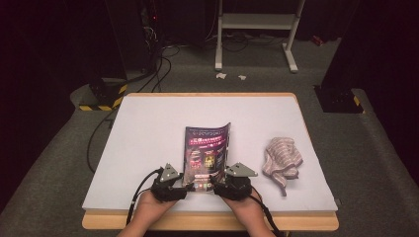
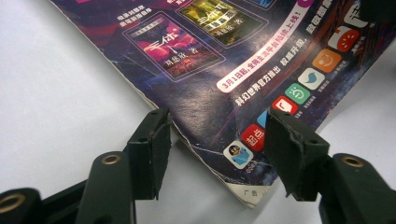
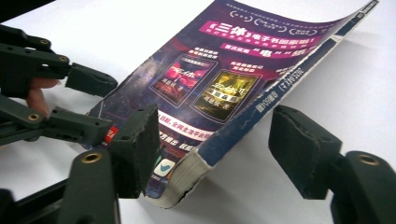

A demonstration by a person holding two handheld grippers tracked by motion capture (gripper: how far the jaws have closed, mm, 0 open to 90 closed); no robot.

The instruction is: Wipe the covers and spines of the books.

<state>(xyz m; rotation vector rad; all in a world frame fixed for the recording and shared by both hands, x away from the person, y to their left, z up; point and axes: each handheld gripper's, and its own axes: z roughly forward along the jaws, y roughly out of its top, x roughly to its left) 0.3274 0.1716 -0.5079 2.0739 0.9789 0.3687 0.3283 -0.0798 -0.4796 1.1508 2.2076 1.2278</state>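
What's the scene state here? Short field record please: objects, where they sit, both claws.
surface: white table top
main object: magazine, purple cover up, lying near the person's edge, its far right corner curling up
left claw: jaws apart, straddling the magazine's near left corner
right claw: jaws apart, straddling the near spine corner
contact: neither claw clamped on the magazine yet
other object: striped cloth, crumpled, right of the magazine, apart from it
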